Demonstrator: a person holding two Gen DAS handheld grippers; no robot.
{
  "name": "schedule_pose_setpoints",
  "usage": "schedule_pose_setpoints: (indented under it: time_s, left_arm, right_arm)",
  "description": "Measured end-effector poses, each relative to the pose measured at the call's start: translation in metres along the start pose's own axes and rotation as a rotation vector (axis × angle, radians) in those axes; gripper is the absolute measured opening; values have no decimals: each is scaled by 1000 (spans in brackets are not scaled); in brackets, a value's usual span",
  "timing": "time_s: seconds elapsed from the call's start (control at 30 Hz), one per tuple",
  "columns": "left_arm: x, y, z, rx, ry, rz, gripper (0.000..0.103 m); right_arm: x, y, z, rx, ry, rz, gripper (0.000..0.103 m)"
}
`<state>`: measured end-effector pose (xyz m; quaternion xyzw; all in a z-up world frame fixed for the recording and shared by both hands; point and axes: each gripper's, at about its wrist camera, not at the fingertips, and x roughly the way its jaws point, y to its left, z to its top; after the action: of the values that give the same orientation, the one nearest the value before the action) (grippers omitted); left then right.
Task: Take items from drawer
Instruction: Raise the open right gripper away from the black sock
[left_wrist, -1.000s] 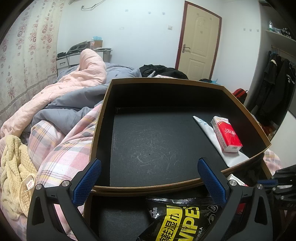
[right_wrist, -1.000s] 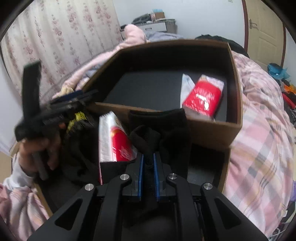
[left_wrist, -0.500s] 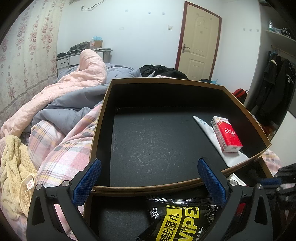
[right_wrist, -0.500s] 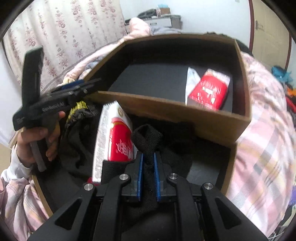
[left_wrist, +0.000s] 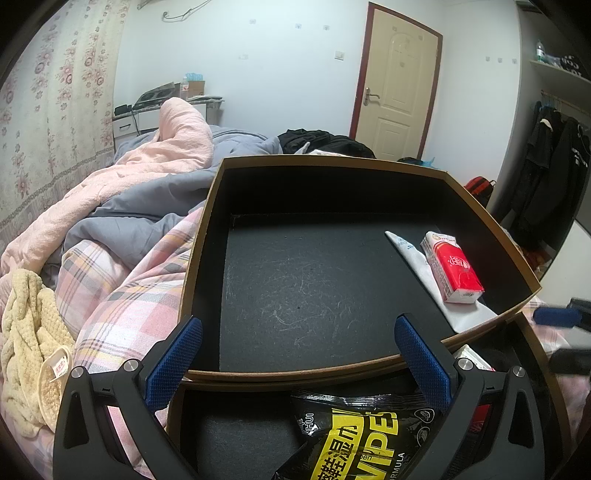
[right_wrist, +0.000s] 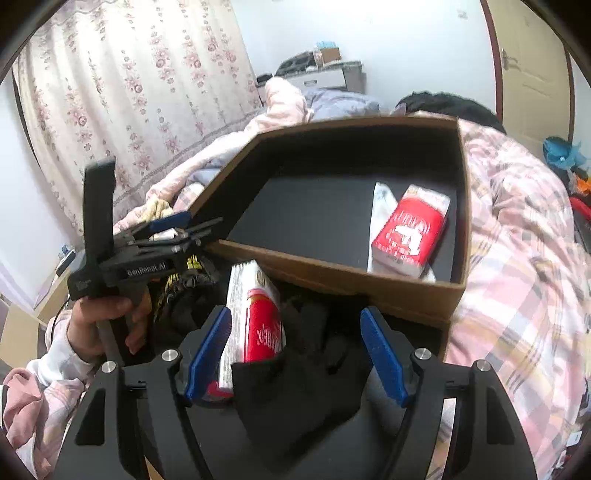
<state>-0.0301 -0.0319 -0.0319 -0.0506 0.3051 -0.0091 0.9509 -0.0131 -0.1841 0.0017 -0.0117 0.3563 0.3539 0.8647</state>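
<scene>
A brown tray (left_wrist: 295, 373) lined in black rests over the open drawer (left_wrist: 229, 435). In it lie a red tissue pack (left_wrist: 452, 267) and a white tube (left_wrist: 410, 254). My left gripper (left_wrist: 298, 323) is open above the tray's front edge, over a black-and-yellow wipes pack (left_wrist: 354, 435). My right gripper (right_wrist: 295, 314) is open inside the drawer. A black cloth (right_wrist: 306, 387) lies loose between its fingers, with a red-and-white pack (right_wrist: 258, 328) leaning by the left finger. The right wrist view also shows the tray (right_wrist: 332, 269), the tissue pack (right_wrist: 410, 232) and the left gripper (right_wrist: 184, 229).
A pink plaid quilt (left_wrist: 122, 295) surrounds the tray. A beige towel (left_wrist: 29, 332) lies at the left. A person's hand (right_wrist: 96, 325) holds the left gripper. Dark coats (left_wrist: 554, 166) hang at the right, and a closed door (left_wrist: 395, 85) is behind.
My right gripper has opened and let go of the black cloth, which dropped back into the drawer. The left gripper has not moved.
</scene>
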Motion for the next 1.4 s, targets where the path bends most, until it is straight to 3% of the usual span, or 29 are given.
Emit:
schedule_pose_setpoints:
  time_s: [0.23,0.3,0.4,0.73,1.0,1.1,1.3,1.4]
  left_arm:
    - [0,0,0,0,-1,0,103]
    - [0,0,0,0,-1,0,103]
    - [0,0,0,0,-1,0,103]
    - [0,0,-1,1,-1,1,103]
    - [0,-1,-2,3,-2,1,103]
    - [0,-1,-2,2,-2,0,103]
    - [0,-1,-2,8,0,4,103]
    - [-1,-2,-2,8,0,4,103]
  right_arm:
    - [-4,-4,11,-24,-136,-112,72]
    - [-3,-1,13,-58,-172,-194,81]
    - [1,1,16,-94,-224,-270,83]
    - [1,-16,23,-26,-265,-305,83]
    - [12,-22,24,16,-193,-289,84]
    - [17,-22,24,15,-153,-302,92]
    - [35,-29,21,35,-21,-314,95]
    - [33,-32,18,53,-12,-316,100]
